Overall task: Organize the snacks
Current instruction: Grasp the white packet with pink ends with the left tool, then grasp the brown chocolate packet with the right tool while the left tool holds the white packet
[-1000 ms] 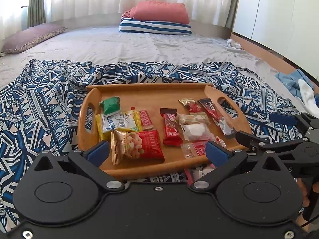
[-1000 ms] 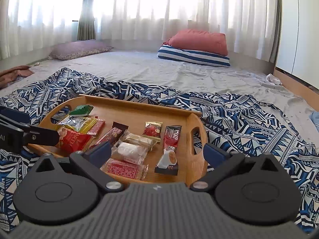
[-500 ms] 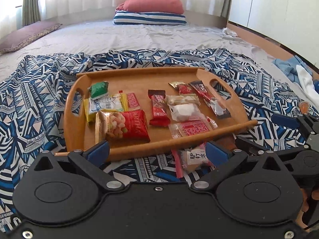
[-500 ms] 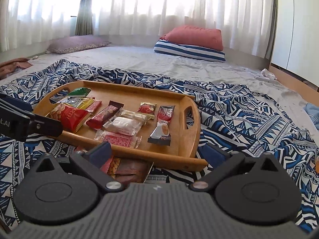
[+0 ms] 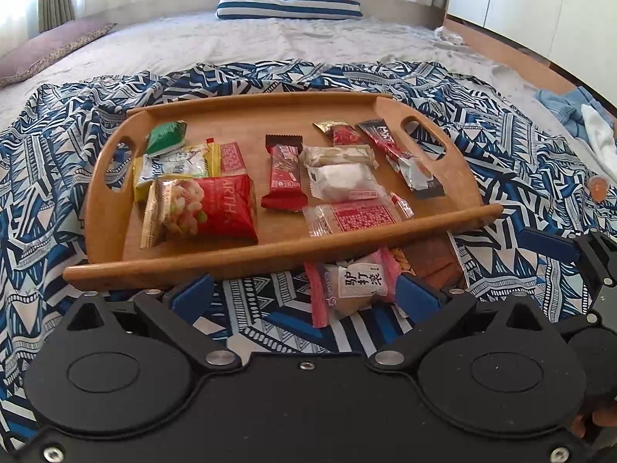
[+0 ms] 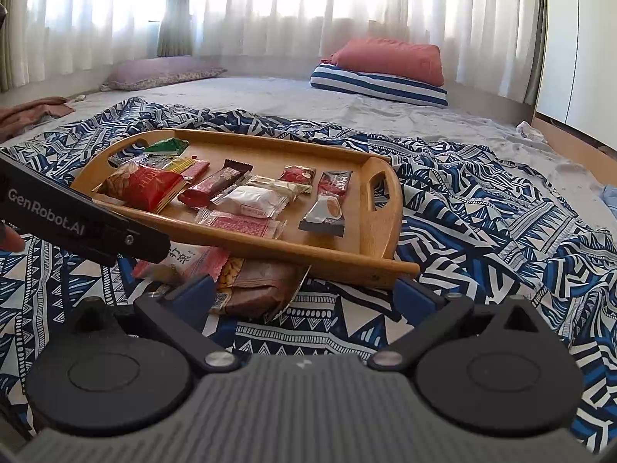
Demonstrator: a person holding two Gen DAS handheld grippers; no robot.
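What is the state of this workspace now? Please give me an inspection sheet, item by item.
Surface: patterned blue blanket spread over a grey bed.
Job's things: wooden tray holds about ten snacks, among them a red bag, a green packet and a red bar. Two packs lie off the tray by its near rim: a pink pack and a brown pack.
Clutter: blue and white cloth at the right edge; brown cloth at the left.
Grippers: left gripper and right gripper both open, holding nothing.
Cables: nothing seen.
Surroundings: pillows, curtains, white cabinet.
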